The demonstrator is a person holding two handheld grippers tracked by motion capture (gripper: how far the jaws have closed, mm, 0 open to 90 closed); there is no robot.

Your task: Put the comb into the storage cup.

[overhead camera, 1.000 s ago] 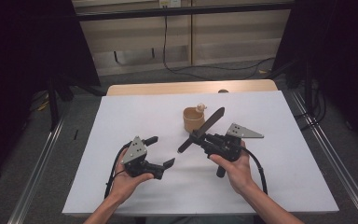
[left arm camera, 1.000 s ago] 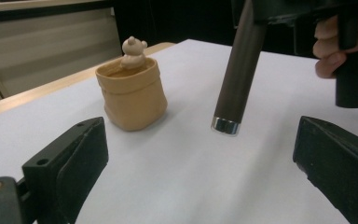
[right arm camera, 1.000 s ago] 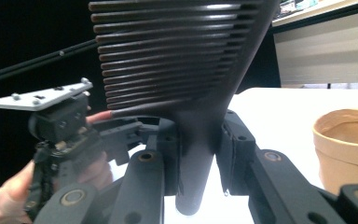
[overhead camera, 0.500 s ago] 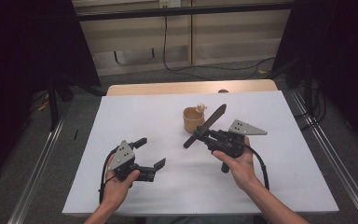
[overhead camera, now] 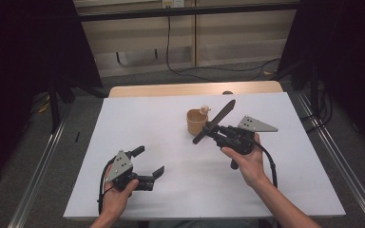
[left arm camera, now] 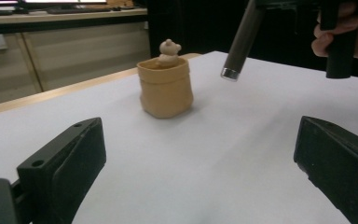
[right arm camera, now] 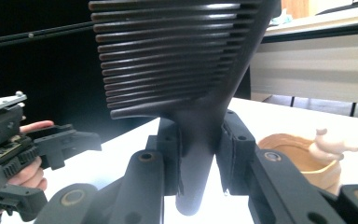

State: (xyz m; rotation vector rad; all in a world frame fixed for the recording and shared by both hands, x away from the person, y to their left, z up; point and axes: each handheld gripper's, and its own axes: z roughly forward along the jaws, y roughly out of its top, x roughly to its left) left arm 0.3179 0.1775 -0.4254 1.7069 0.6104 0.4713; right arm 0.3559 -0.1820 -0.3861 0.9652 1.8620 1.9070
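I have the right hand-held gripper [overhead camera: 217, 129] clamped on a dark comb [right arm camera: 182, 70], gripping it at the narrow handle, with the ribbed teeth rising above the jaws in the right gripper view. From the high view the comb lies slanted in the air, just beside the small tan pot [overhead camera: 196, 121] that stands on the white surface [overhead camera: 171, 142]. A little pale figure [left arm camera: 168, 50] pokes up out of the pot's mouth.

My left hand-held gripper [overhead camera: 148, 163] sits low near the front of the surface, well apart from the pot, its jaws spread wide with nothing between them. In its own view the pot [left arm camera: 166, 88] stands straight ahead and the comb's metal-tipped handle end [left arm camera: 231, 73] hangs to the pot's right.

I judge the step to be bringing the comb to the pot, likely to stand it inside. To do this well I would tip the comb so the handle end points down, centre it over the open side of the mouth, away from the figure, and lower slowly. The pot looks light and could tip, so steadying it with the left hand-held gripper seems wise.
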